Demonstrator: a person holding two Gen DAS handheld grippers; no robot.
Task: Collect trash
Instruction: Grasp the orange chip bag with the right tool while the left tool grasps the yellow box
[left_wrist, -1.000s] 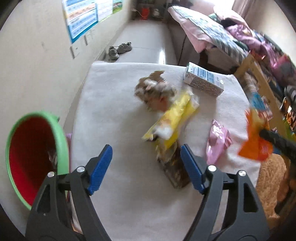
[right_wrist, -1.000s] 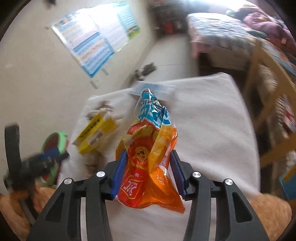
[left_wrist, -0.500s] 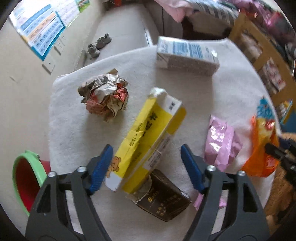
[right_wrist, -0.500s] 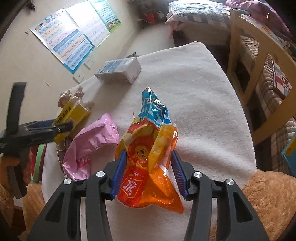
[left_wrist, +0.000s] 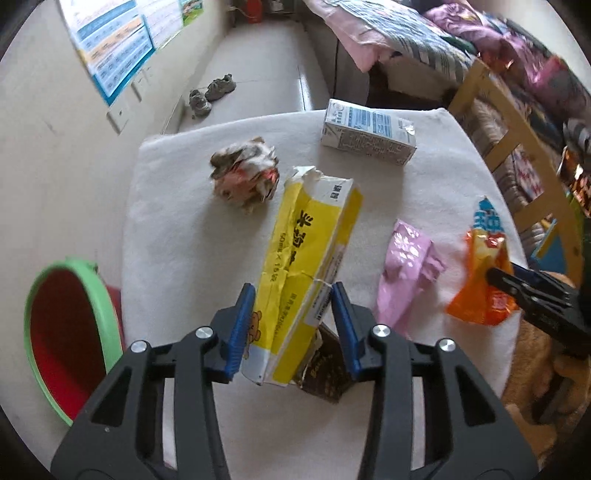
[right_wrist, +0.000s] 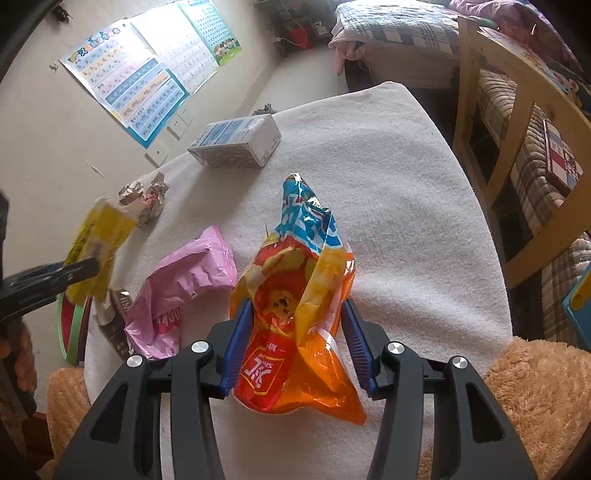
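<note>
The left gripper (left_wrist: 293, 325) has just been closing its jaws; the blue pads now flank and touch the crumpled yellow carton (left_wrist: 308, 273) at lower centre. The right gripper (right_wrist: 297, 343) clamps the glossy orange snack bag (right_wrist: 295, 332). Only the left view shows the open red interior of the green-rimmed bin (left_wrist: 74, 332) at lower left; its contents cannot be determined. The right view shows that bin edge-on. On the white towel-covered table (right_wrist: 406, 206): a pink foil wrapper (left_wrist: 404, 273), a crumpled paper ball (left_wrist: 243, 177), a rectangular milk carton (left_wrist: 367, 131), and a dark brown packet (left_wrist: 325, 373) beneath the yellow carton.
</note>
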